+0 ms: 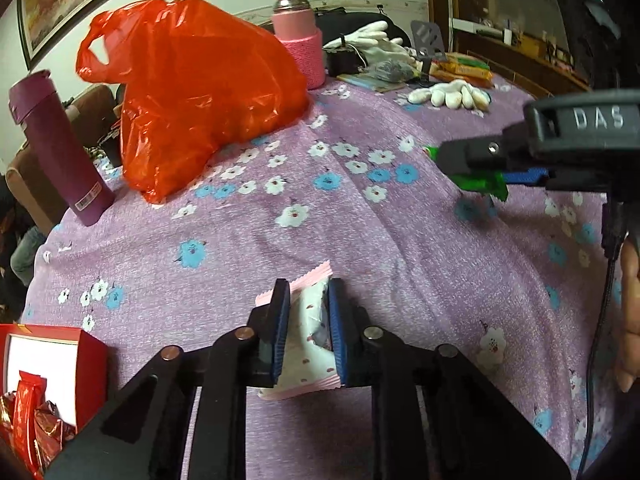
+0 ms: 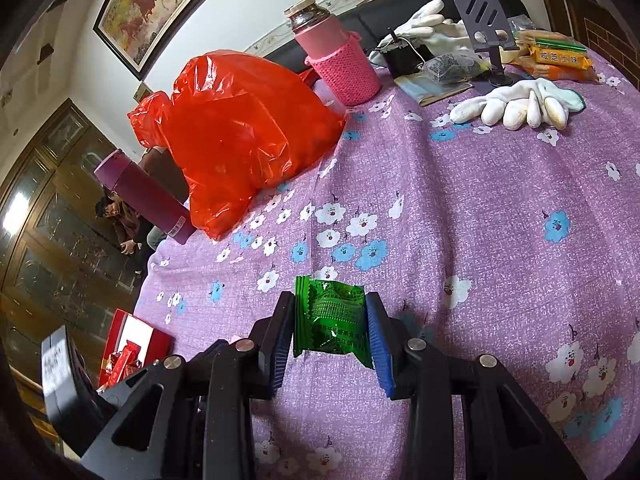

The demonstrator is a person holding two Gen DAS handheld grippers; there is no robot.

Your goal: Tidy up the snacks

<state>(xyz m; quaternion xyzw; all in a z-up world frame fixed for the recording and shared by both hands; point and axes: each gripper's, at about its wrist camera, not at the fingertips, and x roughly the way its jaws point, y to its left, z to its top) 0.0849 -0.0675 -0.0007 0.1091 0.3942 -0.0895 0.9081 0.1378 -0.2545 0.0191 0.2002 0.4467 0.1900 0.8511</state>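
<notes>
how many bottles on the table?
2. Purple bottle stands at the table's left edge beside the red bag; pink-sleeved bottle stands behind the bag. More could be hidden behind it.

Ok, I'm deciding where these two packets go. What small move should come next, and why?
Probably carry the pink-and-white snack packet, pinched in the left gripper, toward the red box at lower left: the box is open and already holds red packets. The right gripper holds the green snack packet, which could follow.
</notes>
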